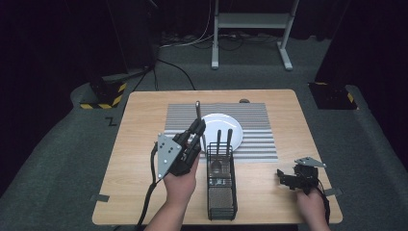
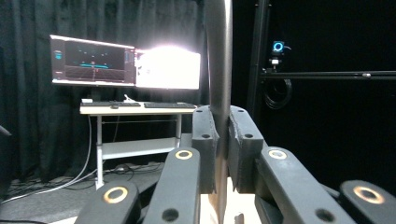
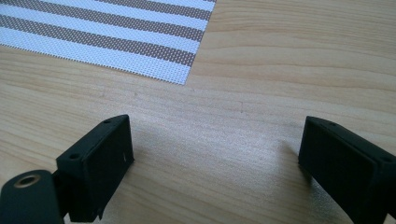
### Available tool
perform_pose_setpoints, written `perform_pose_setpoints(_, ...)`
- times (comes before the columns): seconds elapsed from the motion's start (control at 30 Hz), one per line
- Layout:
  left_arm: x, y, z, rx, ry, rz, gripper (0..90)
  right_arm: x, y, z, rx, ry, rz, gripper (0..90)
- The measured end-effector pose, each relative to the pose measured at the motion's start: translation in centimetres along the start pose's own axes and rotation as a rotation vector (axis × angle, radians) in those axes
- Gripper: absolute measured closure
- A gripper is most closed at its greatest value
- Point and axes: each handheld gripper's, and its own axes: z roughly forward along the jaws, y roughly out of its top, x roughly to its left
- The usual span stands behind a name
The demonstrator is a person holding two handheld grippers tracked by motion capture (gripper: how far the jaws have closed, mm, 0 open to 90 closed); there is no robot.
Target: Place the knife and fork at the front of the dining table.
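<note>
Wooden table (image 1: 144,192) in dark curtained room, striped placemat (image 1: 255,125) and white plate (image 1: 226,126) laid on it.
A metal utensil (image 1: 197,111) is clamped upright between the jaws of the left gripper (image 1: 198,129), raised beside the wire caddy (image 1: 222,192). The right gripper (image 1: 284,180) is held wide apart, low over bare wood near the table's right edge.

A striped placemat (image 1: 260,130) lies on the far half of the wooden table (image 1: 139,144), with a white plate (image 1: 226,126) at its middle. Beyond the table's far edge stands a white desk frame (image 1: 250,21); two monitors (image 2: 123,67) glow on a desk.
</note>
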Motion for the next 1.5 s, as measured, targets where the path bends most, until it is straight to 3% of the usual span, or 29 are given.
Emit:
perform_pose_setpoints(0.3,1.8,0.0,-0.9,0.011,0.039,0.005,82.2,0.0,0.0,0.0,0.0,0.0,0.0,9.7)
perform_pose_setpoints(0.7,4.6,-1.9,-0.7,0.091,0.086,-0.012,82.2,0.0,0.0,0.0,0.0,-0.001,0.0,9.7)
perform_pose_setpoints(0.8,5.5,-2.7,-0.5,0.122,0.091,-0.037,82.3,0.0,0.0,0.0,0.0,-0.001,0.0,9.7)
perform_pose_setpoints(1.03,7.3,-4.6,0.2,0.174,0.124,-0.049,82.4,0.0,0.0,0.0,0.0,-0.002,0.0,9.7)
perform_pose_setpoints(1.23,8.3,-6.2,1.4,0.226,0.14,-0.049,82.4,0.0,0.0,0.0,0.0,-0.002,0.0,9.7)
perform_pose_setpoints(1.43,9.3,-7.7,2.5,0.255,0.157,-0.092,82.4,0.0,0.0,0.0,0.0,-0.002,0.0,9.7)
perform_pose_setpoints(1.5,9.5,-8.2,3.0,0.263,0.167,-0.088,82.4,0.0,0.0,0.0,0.0,-0.001,0.0,9.6)
